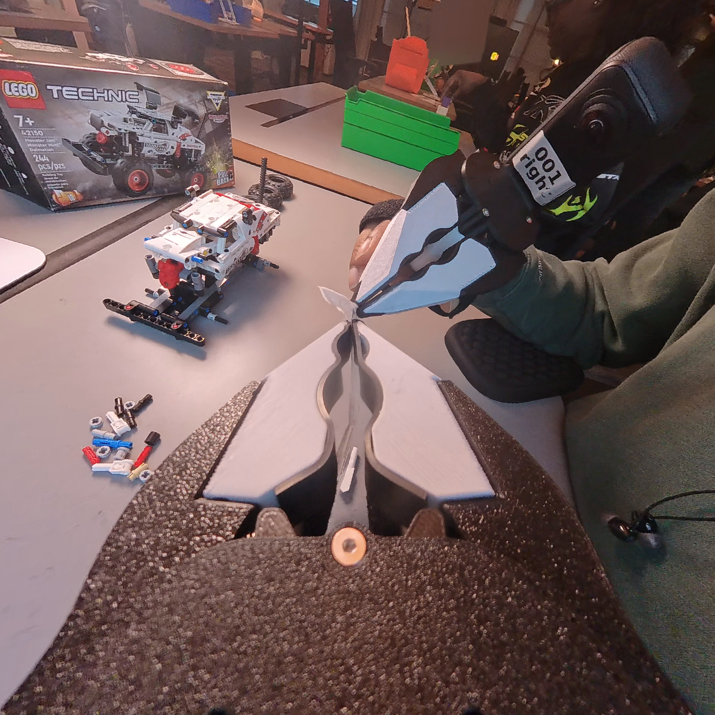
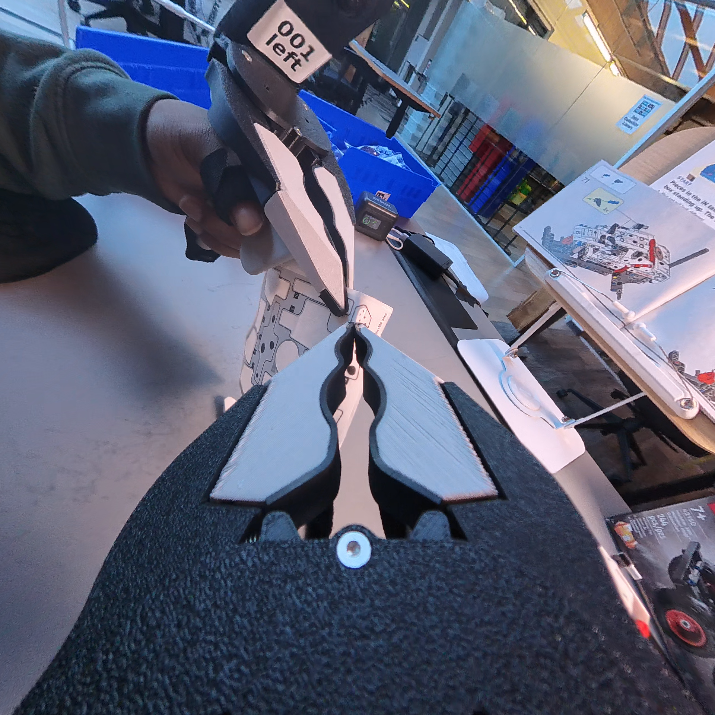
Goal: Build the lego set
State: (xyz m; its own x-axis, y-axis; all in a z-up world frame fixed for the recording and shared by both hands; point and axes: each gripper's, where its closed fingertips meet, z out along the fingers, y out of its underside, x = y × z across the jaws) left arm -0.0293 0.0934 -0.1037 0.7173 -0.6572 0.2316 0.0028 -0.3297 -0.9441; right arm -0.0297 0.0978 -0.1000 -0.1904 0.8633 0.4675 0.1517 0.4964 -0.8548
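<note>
I hold a white sticker sheet (image 2: 280, 332) above the table between both grippers. My left gripper (image 1: 353, 324) is shut on it; the sheet runs edge-on between its fingers (image 1: 354, 406). In the right wrist view the left gripper (image 2: 340, 309) comes down from the upper left and pinches the sheet's top edge. My right gripper (image 2: 356, 328) is shut on the same top corner, tip to tip with the left; it also shows in the left wrist view (image 1: 358, 305). A half-built white truck model (image 1: 211, 243) without wheels stands on the grey table (image 1: 58, 387).
A pile of small loose parts (image 1: 118, 439) lies left of my left gripper. Black tyres (image 1: 271, 189) lie behind the truck, the set's box (image 1: 104, 131) at the back left. Green trays (image 1: 394, 127) stand behind. An open instruction booklet (image 2: 619, 240) rests on a stand; blue bins (image 2: 367, 162) behind. My left and right fingertips are right by each other. Both grippers' tips are roughly 20 cm from the half-built white truck model (image 1: 211, 243).
</note>
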